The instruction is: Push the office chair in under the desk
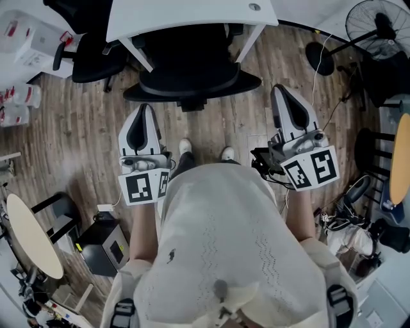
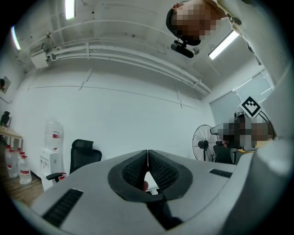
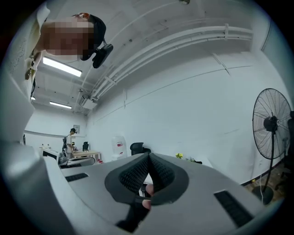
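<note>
Left tongs (image 1: 144,109) are closed on nothing. The chair (image 1: 192,70) sits between the two tongs and ahead of them, seat tucked under the tabletop (image 1: 186,13), back just clear of its edge. Right tongs (image 1: 280,90) are also pressed together and empty. Both are well apart from the chair, so I judge the push looks done or nearly so.

Risks if I push again:
- Closed tips could slip on the curved back.
- An off-centre shove could swing the castors and knock the chair into a tabletop leg (image 1: 142,56).
- The cable (image 1: 320,96) on the floor at right could snag a foot.

Only the head view shows the chair's place. The two gripper views show the tips meeting but mostly just the wall, plus a spare chair (image 2: 82,153) in the left one and a fan (image 3: 272,124) in the right one.
</note>
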The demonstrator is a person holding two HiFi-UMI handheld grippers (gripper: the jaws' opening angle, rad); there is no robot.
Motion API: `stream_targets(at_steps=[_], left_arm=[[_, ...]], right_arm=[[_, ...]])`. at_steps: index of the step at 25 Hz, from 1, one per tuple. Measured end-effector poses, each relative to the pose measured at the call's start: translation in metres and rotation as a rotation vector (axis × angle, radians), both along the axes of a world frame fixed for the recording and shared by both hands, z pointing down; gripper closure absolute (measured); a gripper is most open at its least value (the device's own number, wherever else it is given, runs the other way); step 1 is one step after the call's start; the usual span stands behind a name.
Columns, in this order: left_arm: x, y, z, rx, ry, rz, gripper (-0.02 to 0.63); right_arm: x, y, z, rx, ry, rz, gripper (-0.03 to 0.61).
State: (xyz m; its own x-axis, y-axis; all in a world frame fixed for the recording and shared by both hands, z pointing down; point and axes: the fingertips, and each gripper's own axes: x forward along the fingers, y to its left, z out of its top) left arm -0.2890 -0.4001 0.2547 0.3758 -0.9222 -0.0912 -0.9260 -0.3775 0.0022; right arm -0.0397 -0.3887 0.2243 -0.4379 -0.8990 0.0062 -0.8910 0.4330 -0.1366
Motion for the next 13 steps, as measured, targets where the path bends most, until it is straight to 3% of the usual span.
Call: stream_targets(at_steps=[13], left_arm=[[-0.013,0.006,0.009,-0.022,-0.007,-0.033,0.591]], right_arm=[[-0.010,0.003,0.005,-0.015,0.009,-0.016,0.572]])
